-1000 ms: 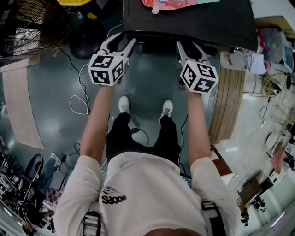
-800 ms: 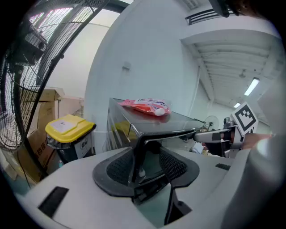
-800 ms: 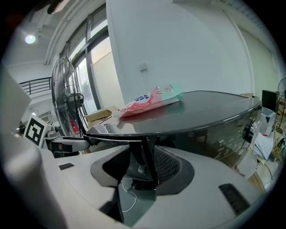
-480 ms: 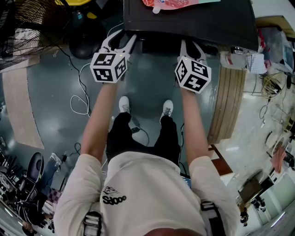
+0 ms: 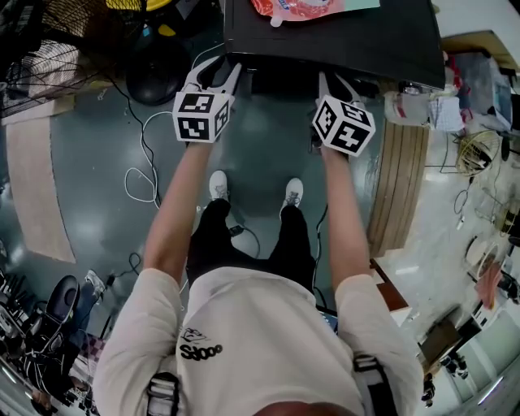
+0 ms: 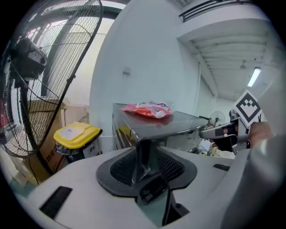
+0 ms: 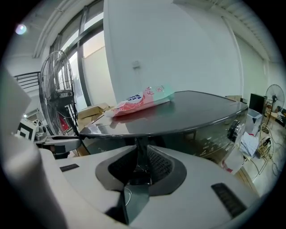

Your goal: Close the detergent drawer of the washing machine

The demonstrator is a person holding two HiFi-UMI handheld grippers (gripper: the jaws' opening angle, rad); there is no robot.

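Observation:
The dark washing machine (image 5: pixel 341 41) fills the top of the head view, with a red detergent pouch (image 5: pixel 296 6) lying on its lid. A dark block (image 5: pixel 280 81) juts from the machine's front between my grippers and looks like the detergent drawer. My left gripper (image 5: pixel 214 75) is at the machine's front left corner. Its jaws are closing around that corner edge (image 6: pixel 142 154), and a gap still shows beside the right pad. My right gripper (image 5: pixel 335 81) is shut on a narrow dark strip (image 7: pixel 139 156) just under the lid, apparently the drawer's front.
A large fan (image 6: pixel 40 80) and a yellow-lidded bin (image 6: pixel 76 134) stand left of the machine. A dial (image 7: pixel 233 129) sits on the front panel to the right. Cables (image 5: pixel 142 171) lie on the floor, and a wooden pallet (image 5: pixel 398 179) leans at the right. The person's feet are just below the grippers.
The right gripper's jaws went from spread wide to nearly together and moved in against the machine's front. The left jaws narrowed a little at the corner.

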